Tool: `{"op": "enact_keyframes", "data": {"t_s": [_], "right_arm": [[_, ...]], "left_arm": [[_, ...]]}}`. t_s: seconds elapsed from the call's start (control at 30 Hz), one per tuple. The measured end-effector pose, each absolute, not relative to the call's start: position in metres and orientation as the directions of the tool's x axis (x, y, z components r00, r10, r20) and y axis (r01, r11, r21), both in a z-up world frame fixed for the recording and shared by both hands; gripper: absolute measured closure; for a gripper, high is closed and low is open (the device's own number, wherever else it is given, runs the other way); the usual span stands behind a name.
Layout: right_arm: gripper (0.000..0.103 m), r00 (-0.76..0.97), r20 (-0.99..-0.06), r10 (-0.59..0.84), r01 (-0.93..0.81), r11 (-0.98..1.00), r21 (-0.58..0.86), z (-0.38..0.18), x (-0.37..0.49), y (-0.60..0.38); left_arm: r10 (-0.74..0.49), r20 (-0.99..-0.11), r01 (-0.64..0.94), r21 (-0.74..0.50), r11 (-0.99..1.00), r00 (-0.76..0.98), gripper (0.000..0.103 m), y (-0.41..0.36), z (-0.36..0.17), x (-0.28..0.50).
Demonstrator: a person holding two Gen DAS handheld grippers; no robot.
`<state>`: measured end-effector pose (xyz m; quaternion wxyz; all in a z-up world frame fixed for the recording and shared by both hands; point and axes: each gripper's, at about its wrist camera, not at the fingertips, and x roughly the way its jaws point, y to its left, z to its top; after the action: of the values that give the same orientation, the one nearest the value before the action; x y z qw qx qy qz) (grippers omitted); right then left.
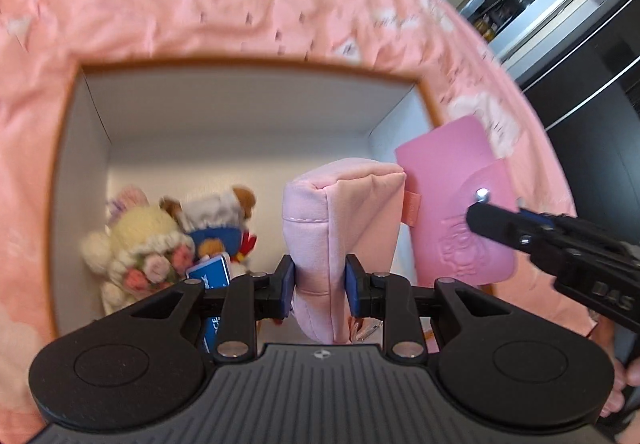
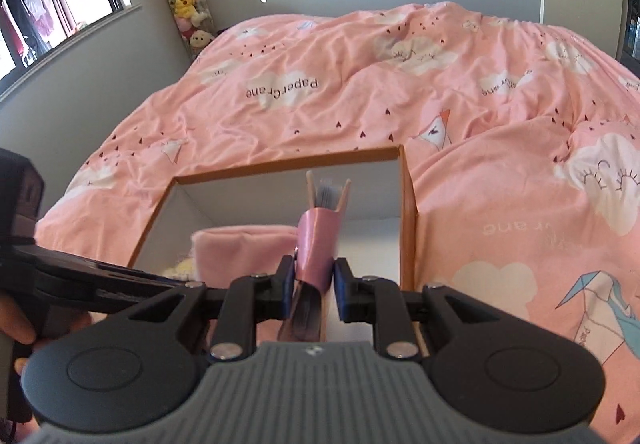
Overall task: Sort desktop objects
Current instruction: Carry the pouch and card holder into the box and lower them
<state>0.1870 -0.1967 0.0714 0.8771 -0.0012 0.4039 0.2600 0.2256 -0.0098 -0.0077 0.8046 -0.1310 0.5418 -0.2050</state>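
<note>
An open cardboard box (image 1: 240, 112) with white inner walls sits on the pink bedspread. My left gripper (image 1: 320, 284) is shut on a soft pink pouch (image 1: 340, 220) and holds it over the box's inside. My right gripper (image 2: 310, 284) is shut on a pink snap-flap card wallet (image 2: 318, 240), held upright over the box's right part; the wallet also shows in the left wrist view (image 1: 452, 200), with the right gripper (image 1: 484, 220) on it. The pouch shows in the right wrist view (image 2: 244, 248). The box rim shows there too (image 2: 288, 162).
Inside the box lie a cream crochet doll with flowers (image 1: 136, 244), a small bear plush (image 1: 224, 220) and a blue card box (image 1: 212, 276). The pink bedspread (image 2: 360, 84) surrounds the box. A tall tube of plush toys (image 2: 184, 0) stands by the far wall.
</note>
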Motion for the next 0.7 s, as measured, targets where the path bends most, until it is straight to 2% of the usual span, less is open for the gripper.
{"op": "enact_keyframes", "data": {"t_s": [0.3,0.57,0.6,0.63,0.7], "right_arm": [[0.081,0.478,-0.754,0.45,-0.456,0.861,0.225,0.043,0.193,-0.19],[0.081,0.452,-0.771,0.449,-0.472,0.854,0.22,0.033,0.192,-0.179],[0.081,0.447,-0.774,0.449,-0.471,0.853,0.222,0.031,0.193,-0.179],[0.081,0.441,-0.777,0.448,-0.472,0.853,0.224,0.029,0.193,-0.178],[0.081,0.426,-0.788,0.445,-0.467,0.854,0.23,0.024,0.194,-0.177]], "left_arm": [[-0.427,-0.867,0.172,-0.394,0.903,0.255,0.073,-0.02,-0.047,0.239],[-0.405,-0.874,0.187,-0.366,0.912,0.267,0.064,-0.024,-0.049,0.238],[-0.402,-0.874,0.193,-0.36,0.913,0.272,0.059,-0.025,-0.047,0.237],[-0.409,-0.869,0.201,-0.363,0.91,0.28,0.049,-0.025,-0.045,0.234],[-0.425,-0.854,0.2,-0.379,0.903,0.3,0.038,-0.022,-0.038,0.23]]}}
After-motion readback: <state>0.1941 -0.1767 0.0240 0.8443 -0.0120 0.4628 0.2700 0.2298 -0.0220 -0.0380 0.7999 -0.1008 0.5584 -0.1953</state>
